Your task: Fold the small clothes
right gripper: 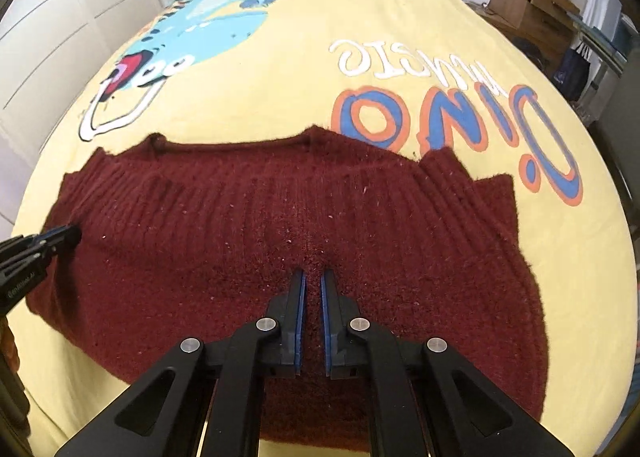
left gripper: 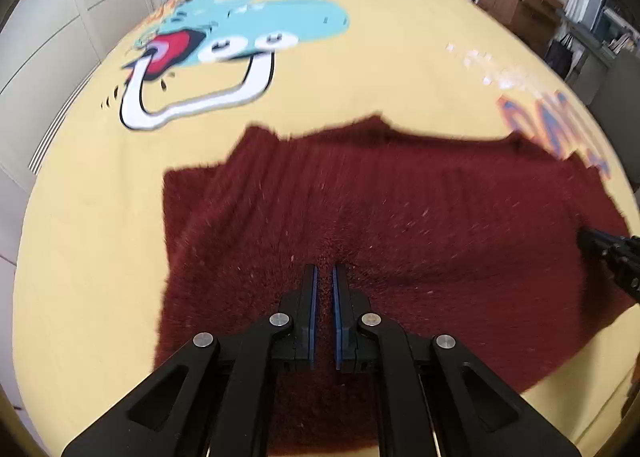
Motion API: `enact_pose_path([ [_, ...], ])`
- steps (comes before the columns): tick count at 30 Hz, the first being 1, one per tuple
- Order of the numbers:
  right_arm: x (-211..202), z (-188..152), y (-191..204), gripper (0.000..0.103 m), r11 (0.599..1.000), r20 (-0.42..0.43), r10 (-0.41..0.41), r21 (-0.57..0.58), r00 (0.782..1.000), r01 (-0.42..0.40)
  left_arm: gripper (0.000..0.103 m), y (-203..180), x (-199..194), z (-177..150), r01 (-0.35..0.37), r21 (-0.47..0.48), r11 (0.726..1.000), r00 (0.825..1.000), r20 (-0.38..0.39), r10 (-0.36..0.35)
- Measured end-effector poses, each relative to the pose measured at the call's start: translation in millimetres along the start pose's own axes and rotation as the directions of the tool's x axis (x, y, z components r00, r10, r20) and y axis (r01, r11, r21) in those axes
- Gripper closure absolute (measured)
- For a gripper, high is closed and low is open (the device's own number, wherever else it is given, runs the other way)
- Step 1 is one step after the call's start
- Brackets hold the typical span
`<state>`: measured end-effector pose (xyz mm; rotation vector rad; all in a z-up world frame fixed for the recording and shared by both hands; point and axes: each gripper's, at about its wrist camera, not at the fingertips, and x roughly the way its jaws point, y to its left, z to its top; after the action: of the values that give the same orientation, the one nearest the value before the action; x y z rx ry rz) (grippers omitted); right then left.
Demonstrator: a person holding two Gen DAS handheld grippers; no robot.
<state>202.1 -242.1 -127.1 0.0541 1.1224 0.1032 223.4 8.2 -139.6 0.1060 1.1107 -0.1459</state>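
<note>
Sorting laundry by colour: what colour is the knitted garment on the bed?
Dark maroon sweater, ribbed knit; clearest in the right wrist view.

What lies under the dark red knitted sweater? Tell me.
The dark red knitted sweater lies spread on a yellow cartoon-print bedspread, which shows around its edges. The print beneath the sweater is covered. Both grippers' tips press into the knit.

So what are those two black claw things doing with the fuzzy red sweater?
A person is holding a gripper in each hand to fold a dark red sweater lying on a yellow cartoon bedspread. Both the left gripper and the right gripper are pinched onto the fuzzy knit, nearly shut, bunching it up at their tips. The sweater looks spread out rather than fully folded, so the folding appears to be in progress.
</note>
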Motion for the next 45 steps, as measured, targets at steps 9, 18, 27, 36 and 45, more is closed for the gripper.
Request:
enact_pose_path([
  [9,18,-2,-5,0.080,0.999,-0.059,0.029,0.027,0.998,-0.028,0.088,-9,4,-10,-0.052,0.039,0.998,0.999,-0.003,0.052],
  [18,-10,-9,3,0.017,1.000,-0.003,0.001,-0.004,1.000,-0.001,0.001,-7,-29,-8,0.021,-0.020,1.000,0.999,0.033,-0.020],
  [27,-7,-55,17,0.017,0.995,0.011,-0.082,-0.063,0.997,0.083,0.001,-19,-3,-38,0.003,0.034,0.999,1.000,-0.021,-0.002],
  [36,-10,-73,-44,0.015,0.995,0.030,-0.099,0.017,0.995,0.098,0.001,39,1,-54,0.022,-0.032,0.999,1.000,-0.017,-0.023],
  [45,3,-89,-60,0.000,0.995,0.014,-0.094,0.045,0.995,0.094,0.001,39,7,-57,0.020,-0.041,0.999,1.000,0.004,-0.020],
])
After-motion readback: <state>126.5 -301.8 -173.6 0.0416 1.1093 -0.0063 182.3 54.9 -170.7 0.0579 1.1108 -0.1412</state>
